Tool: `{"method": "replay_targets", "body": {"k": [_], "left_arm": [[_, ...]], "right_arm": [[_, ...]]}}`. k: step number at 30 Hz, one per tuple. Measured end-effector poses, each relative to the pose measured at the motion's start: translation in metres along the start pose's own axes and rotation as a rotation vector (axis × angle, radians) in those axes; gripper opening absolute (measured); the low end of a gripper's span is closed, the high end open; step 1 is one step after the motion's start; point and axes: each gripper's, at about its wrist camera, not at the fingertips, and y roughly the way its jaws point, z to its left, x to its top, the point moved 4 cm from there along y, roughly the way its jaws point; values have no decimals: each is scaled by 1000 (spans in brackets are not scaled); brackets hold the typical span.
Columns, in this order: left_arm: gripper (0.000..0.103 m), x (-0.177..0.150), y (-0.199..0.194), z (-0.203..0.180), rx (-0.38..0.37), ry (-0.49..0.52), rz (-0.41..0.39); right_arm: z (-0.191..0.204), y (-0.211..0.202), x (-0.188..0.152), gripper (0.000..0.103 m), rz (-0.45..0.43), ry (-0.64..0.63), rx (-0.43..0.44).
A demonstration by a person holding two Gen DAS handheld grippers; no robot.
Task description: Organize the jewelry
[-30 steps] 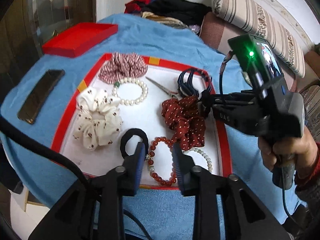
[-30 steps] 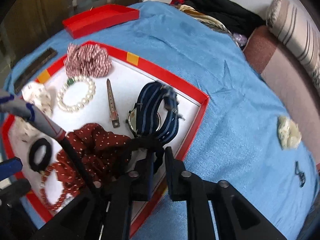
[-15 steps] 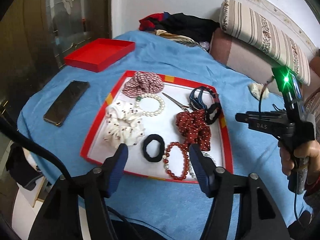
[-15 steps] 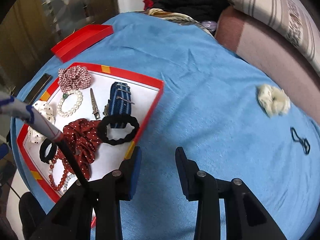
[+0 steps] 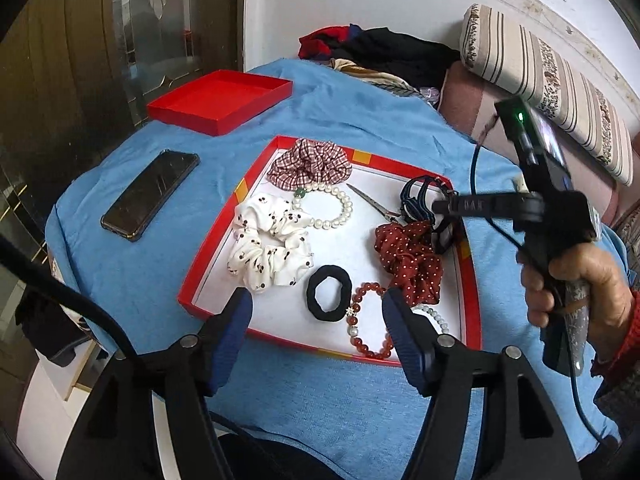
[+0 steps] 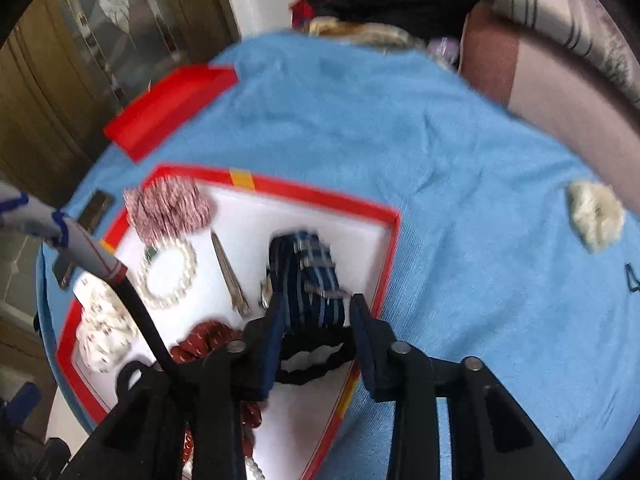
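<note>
A red-rimmed tray [image 5: 474, 280] with a white floor sits on a blue cloth [image 5: 168, 272] and holds most of the hair ties and bracelets; the left gripper [image 5: 318, 322] hangs over the tray's near edge with its jaws wide apart and nothing between them; they have just been opening, and the black hair tie [image 5: 329, 299] that sat between them a second ago now lies released on the tray floor, beside the red bead bracelet [image 5: 366, 320]; that item looks placed. The right gripper [image 6: 318, 322] has returned to the tray's right side after swinging out over the cloth half a second ago; its jaws have just been closing, and a second black hair tie [image 6: 312, 364] sits between them next to the striped watch strap [image 6: 310, 276]; the blurred view does not show whether the pads press on it. Compared with a second ago, the left gripper has drawn back from the tray. Still outside the tray, to its right on the cloth, lie a cream scrunchie [image 6: 596, 216] and a small dark item at the picture's edge; these probably remain to be collected.
</note>
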Motion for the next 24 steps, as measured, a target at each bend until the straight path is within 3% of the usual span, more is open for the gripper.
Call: {"method": "replay_targets", "body": {"k": [3, 5, 10, 18, 21, 24], "left_arm": [[66, 0, 2, 2, 1, -4, 2], [66, 0, 3, 2, 0, -9, 4], [67, -2, -3, -1, 9, -1, -5], [69, -1, -7, -3, 23, -2, -19], [72, -3, -11, -7, 57, 18, -30], [72, -5, -17, -10, 69, 30, -48]], "right_arm": [[8, -1, -22, 31, 82, -50, 99], [11, -7, -32, 31, 94, -83, 114], [-3, -38, -32, 31, -44, -79, -2], [0, -61, -44, 31, -75, -61, 48], [5, -71, -60, 31, -94, -44, 72], [3, -82, -83, 33, -103, -33, 44]]}}
